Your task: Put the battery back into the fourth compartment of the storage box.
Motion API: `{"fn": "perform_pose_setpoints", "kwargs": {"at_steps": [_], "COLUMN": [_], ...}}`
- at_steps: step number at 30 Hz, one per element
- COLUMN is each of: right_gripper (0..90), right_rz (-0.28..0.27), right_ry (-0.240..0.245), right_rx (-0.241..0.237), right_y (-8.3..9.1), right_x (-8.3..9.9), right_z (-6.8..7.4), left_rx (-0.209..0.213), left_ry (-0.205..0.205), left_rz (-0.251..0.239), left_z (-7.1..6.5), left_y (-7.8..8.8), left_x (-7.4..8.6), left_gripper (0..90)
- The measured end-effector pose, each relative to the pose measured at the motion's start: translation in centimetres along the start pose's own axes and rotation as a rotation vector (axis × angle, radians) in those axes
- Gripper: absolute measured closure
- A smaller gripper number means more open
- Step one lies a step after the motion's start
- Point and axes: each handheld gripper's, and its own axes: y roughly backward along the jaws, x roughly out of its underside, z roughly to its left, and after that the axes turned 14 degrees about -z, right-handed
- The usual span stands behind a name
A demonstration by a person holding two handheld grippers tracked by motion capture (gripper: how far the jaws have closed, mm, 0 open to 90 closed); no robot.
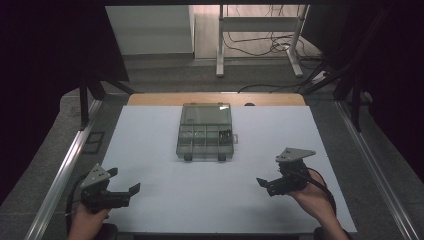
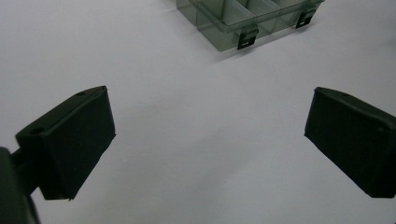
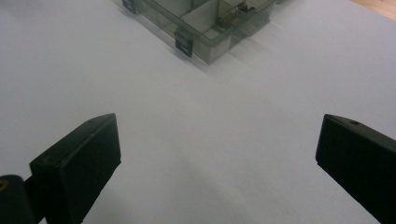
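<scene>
A clear compartment box [image 1: 205,132] is being shown lying mid-counter [image 1: 150,150] (lid open); the left hand-held gripper [image 1: 122,182] and right hand-held gripper [image 1: 265,186] are being held apart-jawed, well short of it.

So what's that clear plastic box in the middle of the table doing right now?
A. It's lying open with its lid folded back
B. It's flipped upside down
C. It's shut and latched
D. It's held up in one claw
A: the box lies on the white table with its lid folded back, compartments uncovered, both claws apart from it.
</scene>
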Motion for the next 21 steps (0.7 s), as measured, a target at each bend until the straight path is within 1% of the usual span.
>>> {"fn": "perform_pose_setpoints", "kwargs": {"at_steps": [5, 10, 13, 16, 21], "right_gripper": [0.0, 0.0, 0.0, 0.0, 0.0], "right_rz": [-0.002, -0.019, -0.015, -0.007, 0.015], "right_ry": [-0.011, -0.026, -0.034, -0.058, -0.117], "right_rx": [0.029, 0.074, 0.100, 0.125, 0.128], "right_y": [1.0, 2.0, 2.7, 3.3, 3.7], "right_x": [0.9, 2.1, 3.0, 4.2, 5.9], "right_z": [-0.4, -0.9, -1.2, -1.4, -1.6], "left_rx": [-0.001, -0.003, -0.004, -0.005, -0.004], "left_ry": [0.000, 0.002, 0.004, 0.006, 0.001], "left_rz": [0.000, -0.001, 0.000, 0.000, 0.000], "left_z": [0.0, -0.1, -0.1, 0.0, -0.1], "left_y": [0.0, 0.0, 0.0, 0.0, -0.1], "left_x": [0.0, 0.0, 0.0, 0.0, 0.0], "left_gripper": [2.2, 2.2, 2.2, 2.2, 2.2]}}
